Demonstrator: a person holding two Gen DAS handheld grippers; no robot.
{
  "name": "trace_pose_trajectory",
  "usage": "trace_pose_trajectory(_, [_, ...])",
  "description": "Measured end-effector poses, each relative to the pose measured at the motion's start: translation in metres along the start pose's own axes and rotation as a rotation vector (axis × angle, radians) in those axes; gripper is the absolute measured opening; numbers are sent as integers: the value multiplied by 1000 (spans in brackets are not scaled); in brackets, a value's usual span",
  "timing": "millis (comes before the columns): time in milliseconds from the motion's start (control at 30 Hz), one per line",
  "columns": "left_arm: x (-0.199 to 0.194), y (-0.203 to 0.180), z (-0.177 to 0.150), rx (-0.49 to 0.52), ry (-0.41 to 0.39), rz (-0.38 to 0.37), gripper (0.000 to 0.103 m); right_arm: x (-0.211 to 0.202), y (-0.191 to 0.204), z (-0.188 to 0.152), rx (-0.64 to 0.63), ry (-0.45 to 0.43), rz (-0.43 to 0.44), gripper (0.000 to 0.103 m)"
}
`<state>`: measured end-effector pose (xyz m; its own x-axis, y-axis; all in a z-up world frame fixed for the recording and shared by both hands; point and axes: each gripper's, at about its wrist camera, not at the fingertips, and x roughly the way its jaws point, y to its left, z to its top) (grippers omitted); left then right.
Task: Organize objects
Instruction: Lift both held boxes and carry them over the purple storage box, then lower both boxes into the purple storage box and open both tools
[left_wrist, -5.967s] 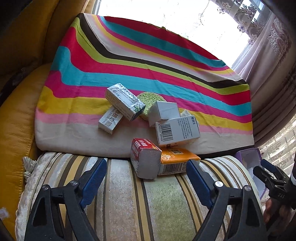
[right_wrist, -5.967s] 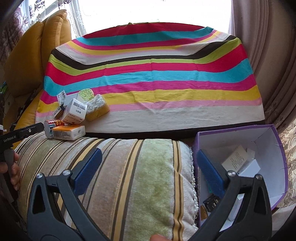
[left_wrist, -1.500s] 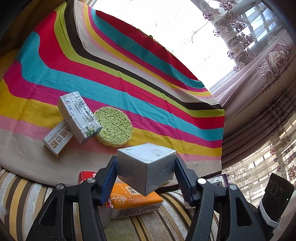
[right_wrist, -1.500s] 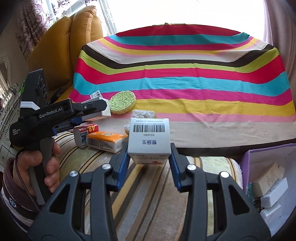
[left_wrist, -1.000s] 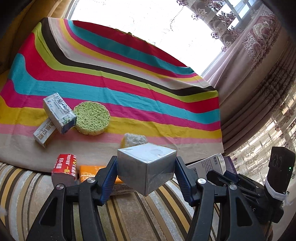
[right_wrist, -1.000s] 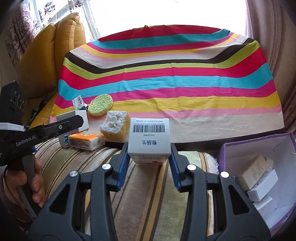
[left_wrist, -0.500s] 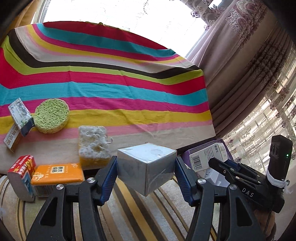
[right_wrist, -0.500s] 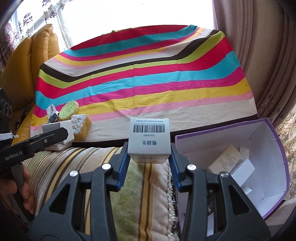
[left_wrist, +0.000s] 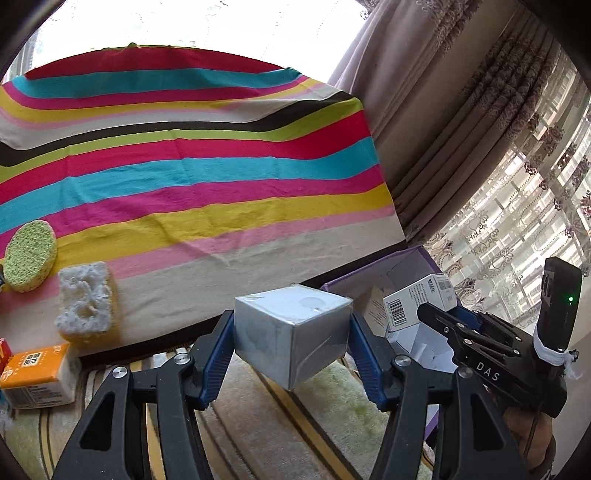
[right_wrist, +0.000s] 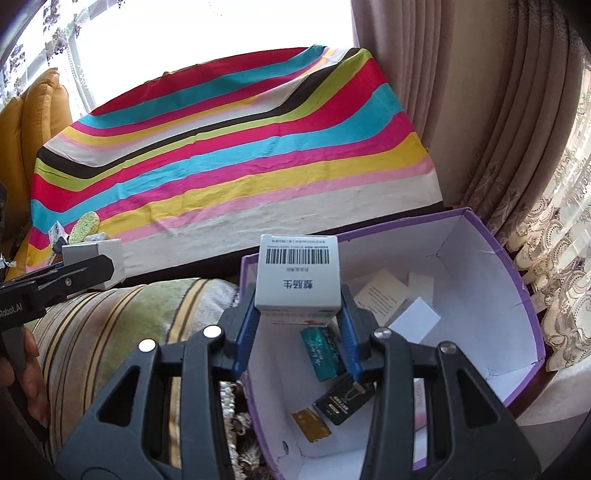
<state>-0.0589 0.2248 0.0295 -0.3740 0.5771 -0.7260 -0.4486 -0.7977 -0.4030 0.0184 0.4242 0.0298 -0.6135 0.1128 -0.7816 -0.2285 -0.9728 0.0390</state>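
Your right gripper (right_wrist: 298, 314) clamps the barcoded box (right_wrist: 298, 275) above the purple bin (right_wrist: 491, 258); your left gripper (left_wrist: 291, 354) grips the grey cube (left_wrist: 291, 338) level over the striped cushion (left_wrist: 258, 417).

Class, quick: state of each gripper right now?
Left gripper: closed on the silver box.
Right gripper: closed on the white barcode box.

A white barcoded box (right_wrist: 298, 275) is clamped between the blue pads of the right gripper (right_wrist: 297, 314). Below and beyond the jaws, a purple bin (right_wrist: 517, 291) is seen, with a teal packet (right_wrist: 320, 353), a black item (right_wrist: 341, 398) and white boxes (right_wrist: 413, 319) inside. Left of the jaws, the left gripper (right_wrist: 79, 273) is seen clamped on a grey box (right_wrist: 107, 251).
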Motion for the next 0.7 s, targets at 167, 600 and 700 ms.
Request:
trace_pose_trajectory(167, [17,-27,3,55,35,-21,61,-2,-27,-5,31,-7,-66,45])
trace_pose_trajectory(600, [65,-113,1,238,151,-130,61,-3,-90,-21,115,5,-211,45])
trace_pose_trajectory(700, [73,-127,-3,274,180,-156,61,-2,-101,-24,137,9,-236,45])
